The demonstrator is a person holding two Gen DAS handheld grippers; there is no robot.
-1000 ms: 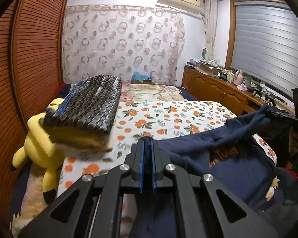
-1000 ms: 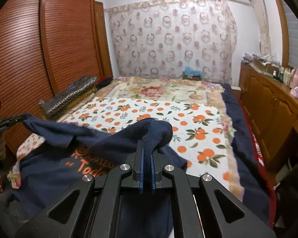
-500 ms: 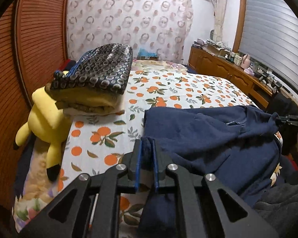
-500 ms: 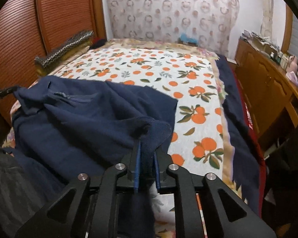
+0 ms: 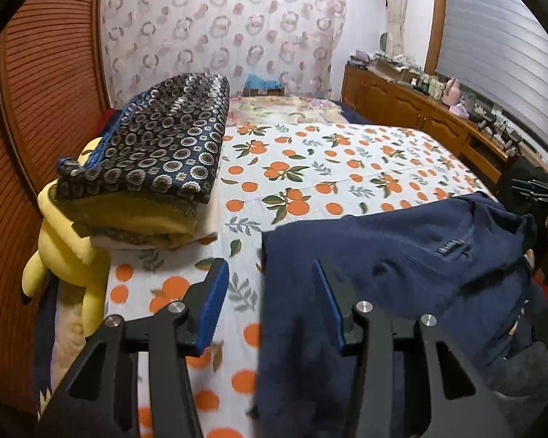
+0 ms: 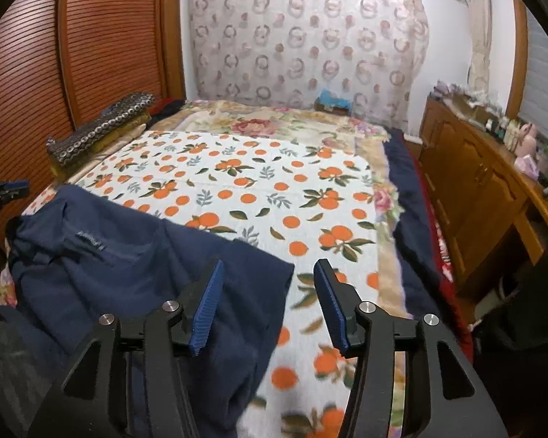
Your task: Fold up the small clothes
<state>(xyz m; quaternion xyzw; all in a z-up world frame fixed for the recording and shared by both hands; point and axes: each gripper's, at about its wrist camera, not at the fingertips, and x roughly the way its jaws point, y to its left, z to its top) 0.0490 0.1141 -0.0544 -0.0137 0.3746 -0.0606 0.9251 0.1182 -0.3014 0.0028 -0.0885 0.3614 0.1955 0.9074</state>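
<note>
A navy blue garment (image 5: 402, 255) lies spread on the orange-print bed cover, folded over so its plain back faces up; it also shows in the right wrist view (image 6: 128, 266). My left gripper (image 5: 270, 292) is open and empty, just above the garment's left edge. My right gripper (image 6: 266, 299) is open and empty, over the garment's right edge. The right gripper's tip (image 5: 533, 188) shows at the far right of the left wrist view, and the left gripper's tip (image 6: 7, 189) at the far left of the right wrist view.
A stack of folded blankets (image 5: 153, 168) and a yellow plush toy (image 5: 65, 252) lie at the bed's left side by the wooden wardrobe (image 6: 73, 54). A wooden dresser (image 6: 486, 189) with small items runs along the right. The orange-print cover (image 6: 266, 182) stretches beyond the garment.
Both grippers carried the garment's held edge forward and down, folding it over flat, then opened and let it go.
</note>
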